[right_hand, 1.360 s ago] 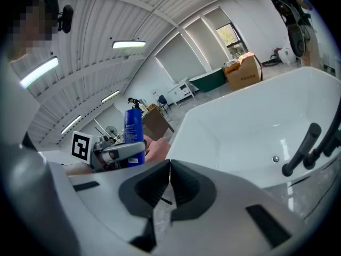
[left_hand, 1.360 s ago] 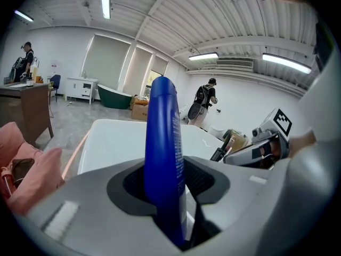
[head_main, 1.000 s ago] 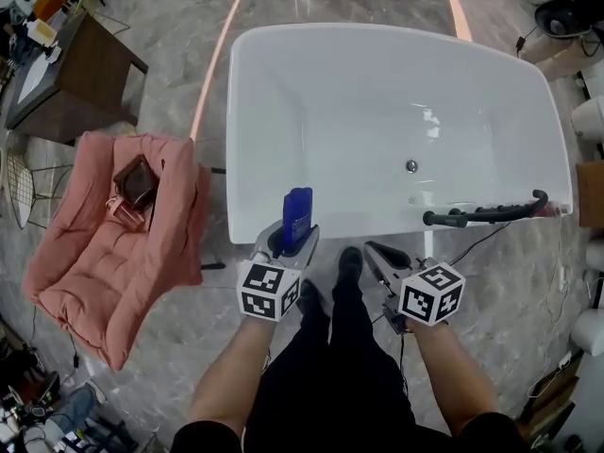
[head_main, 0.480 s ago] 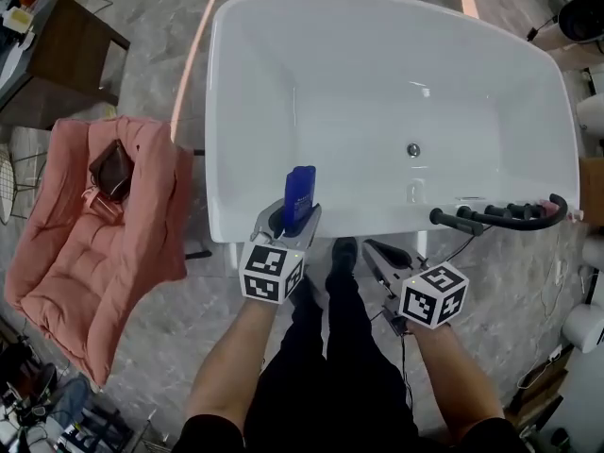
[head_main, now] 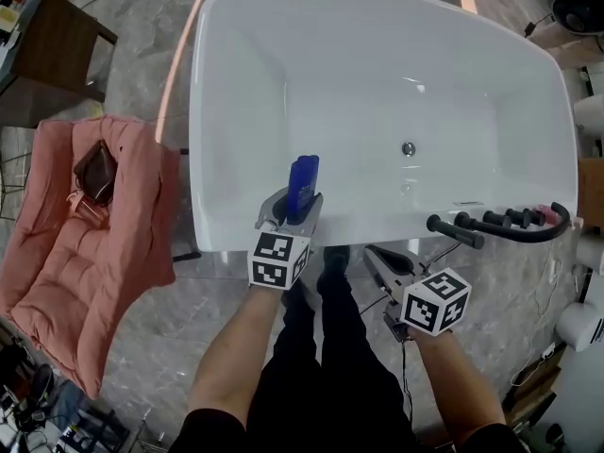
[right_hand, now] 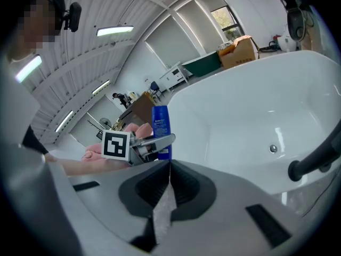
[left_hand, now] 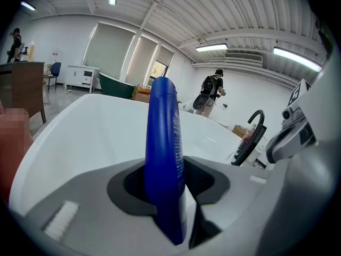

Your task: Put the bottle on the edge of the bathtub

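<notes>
Left gripper [head_main: 294, 206] clamps a slim, glossy blue bottle [head_main: 304, 179], probably plastic, above the smooth white bathtub rim [head_main: 377, 227]; right gripper [head_main: 376, 253] closed.

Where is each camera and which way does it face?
Head view: on the head, steeply down at the bathtub; forearms, legs, left gripper, right gripper.
Left gripper view: along its fingers, shut on the blue bottle, across the bathtub.
Right gripper view: along its shut fingers, toward the left gripper.
Shared: bathtub, blue bottle.
</notes>
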A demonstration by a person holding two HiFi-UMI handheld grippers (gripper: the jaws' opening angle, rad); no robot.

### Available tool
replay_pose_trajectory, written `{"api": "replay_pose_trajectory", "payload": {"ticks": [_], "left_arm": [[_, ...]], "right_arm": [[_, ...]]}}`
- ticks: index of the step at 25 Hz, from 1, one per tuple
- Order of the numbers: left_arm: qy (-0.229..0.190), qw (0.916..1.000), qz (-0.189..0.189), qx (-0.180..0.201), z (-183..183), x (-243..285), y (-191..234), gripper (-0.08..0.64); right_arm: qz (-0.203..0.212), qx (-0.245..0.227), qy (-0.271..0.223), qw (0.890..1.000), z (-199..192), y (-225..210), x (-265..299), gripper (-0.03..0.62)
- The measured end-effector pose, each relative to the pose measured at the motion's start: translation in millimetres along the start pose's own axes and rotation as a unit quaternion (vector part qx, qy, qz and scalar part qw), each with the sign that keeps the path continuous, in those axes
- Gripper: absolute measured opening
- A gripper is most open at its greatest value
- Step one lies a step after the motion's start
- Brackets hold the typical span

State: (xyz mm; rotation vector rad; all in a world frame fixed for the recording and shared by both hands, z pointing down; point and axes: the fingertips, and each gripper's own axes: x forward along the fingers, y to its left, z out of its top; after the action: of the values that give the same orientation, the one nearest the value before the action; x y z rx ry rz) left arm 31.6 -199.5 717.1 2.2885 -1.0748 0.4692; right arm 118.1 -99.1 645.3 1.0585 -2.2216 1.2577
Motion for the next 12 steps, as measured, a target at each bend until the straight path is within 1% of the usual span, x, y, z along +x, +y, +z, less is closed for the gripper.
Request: {"api": "replay_pose_trajectory", "payload": {"ticks": [6, 12], "left_arm": [[0.011, 0.9999, 0.012, 0.006, -11.8, 4.6, 7.7, 0.17], [-0.004, 0.9995, 0.018, 0.027, -15.9, -0.7, 2.1, 0.17]], "right_arm": [[0.004, 0.004, 0.002, 1.0, -2.0, -0.7, 3.1, 0.012], [0.007, 0.002, 0.006, 1.0, -8.4, -2.8, 2.6, 0.012]]}}
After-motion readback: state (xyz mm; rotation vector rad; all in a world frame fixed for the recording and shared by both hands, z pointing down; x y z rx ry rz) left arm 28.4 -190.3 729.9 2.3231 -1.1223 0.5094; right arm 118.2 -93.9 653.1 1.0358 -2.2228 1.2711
